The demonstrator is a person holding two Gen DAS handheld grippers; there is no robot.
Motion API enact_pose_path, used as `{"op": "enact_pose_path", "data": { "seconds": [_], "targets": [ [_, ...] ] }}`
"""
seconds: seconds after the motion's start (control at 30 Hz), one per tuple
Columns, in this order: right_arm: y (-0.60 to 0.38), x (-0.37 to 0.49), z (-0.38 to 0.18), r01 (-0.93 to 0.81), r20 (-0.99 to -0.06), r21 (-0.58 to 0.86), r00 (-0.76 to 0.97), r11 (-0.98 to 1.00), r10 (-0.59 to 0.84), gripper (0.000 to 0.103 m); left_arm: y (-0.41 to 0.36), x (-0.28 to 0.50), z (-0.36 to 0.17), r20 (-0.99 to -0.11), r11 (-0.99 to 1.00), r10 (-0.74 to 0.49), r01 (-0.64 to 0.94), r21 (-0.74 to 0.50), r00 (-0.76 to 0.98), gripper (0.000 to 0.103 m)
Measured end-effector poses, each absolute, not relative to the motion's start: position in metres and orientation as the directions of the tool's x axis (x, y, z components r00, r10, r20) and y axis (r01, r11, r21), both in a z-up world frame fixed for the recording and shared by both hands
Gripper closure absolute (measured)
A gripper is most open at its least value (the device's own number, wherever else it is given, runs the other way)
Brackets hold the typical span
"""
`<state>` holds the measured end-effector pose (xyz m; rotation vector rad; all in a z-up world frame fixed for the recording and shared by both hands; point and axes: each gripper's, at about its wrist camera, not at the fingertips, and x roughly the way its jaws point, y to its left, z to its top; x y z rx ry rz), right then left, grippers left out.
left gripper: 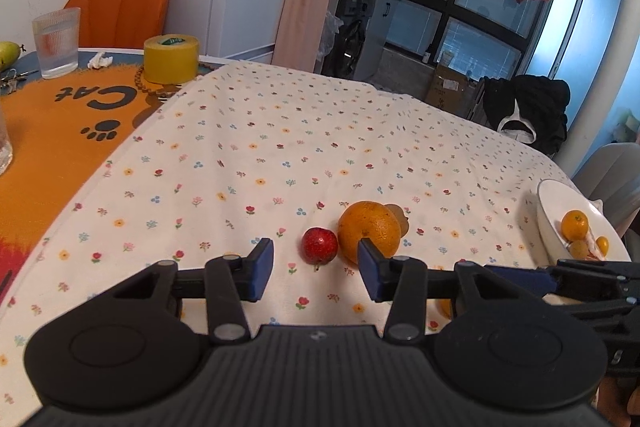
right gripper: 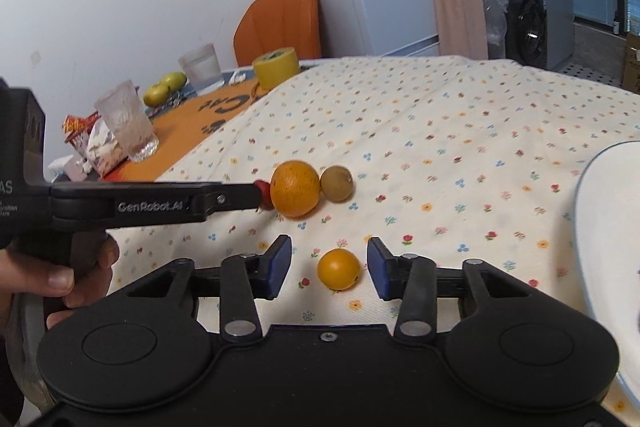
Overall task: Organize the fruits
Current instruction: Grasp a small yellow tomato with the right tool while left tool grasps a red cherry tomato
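Orange mandarin [right gripper: 338,269] between spread right gripper [right gripper: 329,267] fingers, untouched; left gripper [left gripper: 316,263] spread around red fruit [left gripper: 319,245].

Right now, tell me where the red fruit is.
In the left wrist view the red fruit lies on the floral cloth, just left of the big orange, ahead of the open left claw.

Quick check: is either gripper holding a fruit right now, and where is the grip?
Nothing is held. The left gripper is open before the red fruit; the right gripper is open around the small orange, not touching it.
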<state>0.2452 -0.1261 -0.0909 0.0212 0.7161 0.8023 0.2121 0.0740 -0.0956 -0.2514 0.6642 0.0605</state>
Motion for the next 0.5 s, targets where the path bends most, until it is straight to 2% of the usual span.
{"op": "enact_pose_path", "data": {
  "seconds": [0.07, 0.17, 0.33, 0.5],
  "targets": [
    [-0.124, 0.247, -0.094, -0.653, -0.588, 0.277, 0.465, 0.705, 0.662, 0.066, 0.075, 0.216, -0.098, -0.621, 0.968, -0.025, -0.137, -0.212, 0.783, 0.060],
    [-0.121, 0.251, -0.098, -0.655, -0.603, 0.270, 0.457, 0.706, 0.654, 0.078, 0.076, 0.220, -0.099, -0.619, 0.967, -0.022, -0.140, -0.211, 0.785, 0.060],
    [-0.119, 0.255, -0.100, -0.657, -0.601, 0.271, 0.454, 0.703, 0.657, 0.080, 0.077, 0.228, -0.102, -0.628, 0.968, -0.019, -0.142, -0.205, 0.778, 0.061],
    [-0.122, 0.259, -0.100, -0.644, -0.596, 0.279, 0.465, 0.712, 0.655, 0.080, 0.074, 0.232, -0.107, -0.632, 0.971, -0.020, -0.137, -0.198, 0.775, 0.068]
  ]
}}
